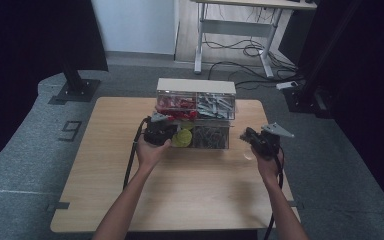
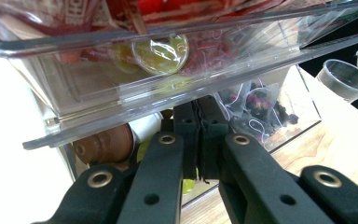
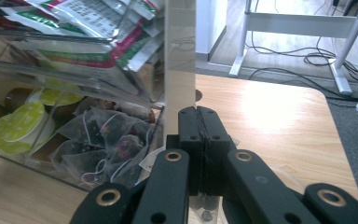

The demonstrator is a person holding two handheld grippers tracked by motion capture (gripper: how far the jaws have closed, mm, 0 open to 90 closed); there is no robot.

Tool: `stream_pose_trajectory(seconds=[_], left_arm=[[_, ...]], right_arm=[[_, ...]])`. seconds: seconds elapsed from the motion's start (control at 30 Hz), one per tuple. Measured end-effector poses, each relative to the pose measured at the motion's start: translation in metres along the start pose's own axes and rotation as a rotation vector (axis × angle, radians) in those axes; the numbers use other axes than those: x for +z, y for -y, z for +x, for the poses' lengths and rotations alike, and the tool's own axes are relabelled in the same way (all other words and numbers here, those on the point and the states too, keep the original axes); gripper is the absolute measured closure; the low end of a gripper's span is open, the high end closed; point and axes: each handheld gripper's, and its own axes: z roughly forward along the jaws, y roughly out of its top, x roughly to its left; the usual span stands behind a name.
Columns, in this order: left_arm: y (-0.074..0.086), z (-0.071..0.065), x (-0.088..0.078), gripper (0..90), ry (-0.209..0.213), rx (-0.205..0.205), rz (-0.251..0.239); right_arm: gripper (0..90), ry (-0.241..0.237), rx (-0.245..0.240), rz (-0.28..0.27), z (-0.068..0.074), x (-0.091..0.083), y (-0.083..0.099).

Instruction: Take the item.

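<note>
The left gripper, fingers pressed together on nothing visible, noses under the organizer's open drawer on the bench, while the right gripper, likewise closed and empty, waits beside it.

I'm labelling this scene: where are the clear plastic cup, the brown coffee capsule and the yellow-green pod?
clear plastic cup (image 2: 346, 79): left gripper view, its rim.
brown coffee capsule (image 2: 105, 143): left gripper view, its side.
yellow-green pod (image 3: 16, 122): right gripper view, its lid.
</note>
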Motion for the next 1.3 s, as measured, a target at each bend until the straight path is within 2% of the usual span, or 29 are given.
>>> stream_pose_trajectory(seconds=[0.3,0.8,1.3], left_arm=[[0.0,0.0,0.001,88.4,-0.003,0.001,-0.002],[0.001,0.0,0.001,88.3,-0.002,0.003,-0.004],[0.003,-0.002,0.005,88.2,0.001,0.007,0.011]], right_arm=[[88.7,0.034,0.024,-0.002,-0.017,-0.002,-0.001],[88.7,0.062,0.05,-0.001,-0.033,-0.001,-0.001],[88.7,0.078,0.068,0.012,-0.04,0.007,0.002]])
